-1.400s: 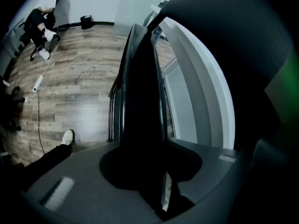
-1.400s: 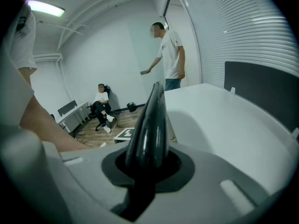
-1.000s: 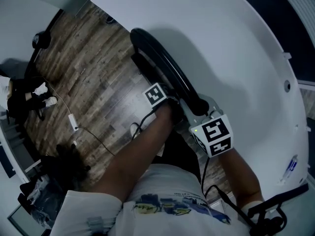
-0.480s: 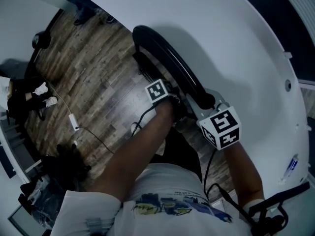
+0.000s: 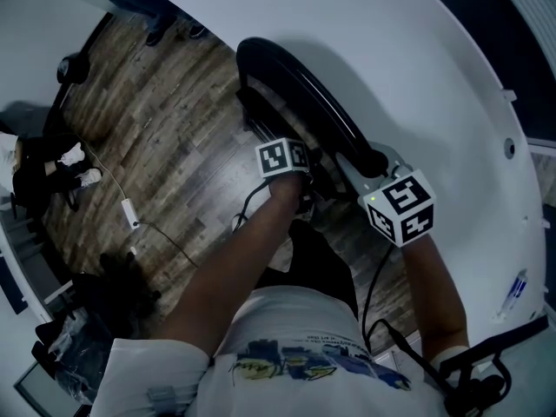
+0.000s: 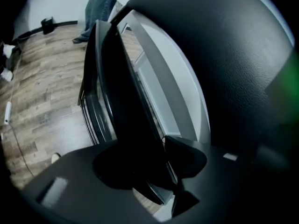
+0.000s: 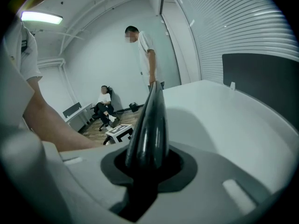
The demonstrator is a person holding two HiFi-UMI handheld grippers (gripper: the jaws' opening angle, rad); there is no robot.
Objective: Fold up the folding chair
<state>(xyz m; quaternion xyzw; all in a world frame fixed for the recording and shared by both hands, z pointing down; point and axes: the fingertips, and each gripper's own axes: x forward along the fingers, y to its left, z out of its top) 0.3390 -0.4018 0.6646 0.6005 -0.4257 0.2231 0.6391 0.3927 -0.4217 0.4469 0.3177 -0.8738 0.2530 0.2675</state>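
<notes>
The black folding chair (image 5: 295, 85) stands folded flat between the wooden floor and the edge of the white round table (image 5: 408, 50). My left gripper (image 5: 304, 179) is at its lower part. In the left gripper view a dark chair panel (image 6: 126, 106) runs between the jaws of the left gripper (image 6: 149, 167), which have just been opening and stand loosely around it. My right gripper (image 5: 369, 170) is at the top rail's end. In the right gripper view the glossy black rail (image 7: 149, 125) fills the gap of the right gripper (image 7: 145, 167), whose jaws have just been opening a little.
A cable (image 5: 130, 215) trails over the wooden floor (image 5: 174, 120). Dark bags (image 5: 35, 168) lie at the left. One person stands by the table (image 7: 147, 55) and another sits at the back (image 7: 103, 104). The table top (image 7: 224, 111) curves close on the right.
Both marker cubes have shifted slightly up and to the right along the chair. The left cube has rolled. A person's legs have come into view at the top.
</notes>
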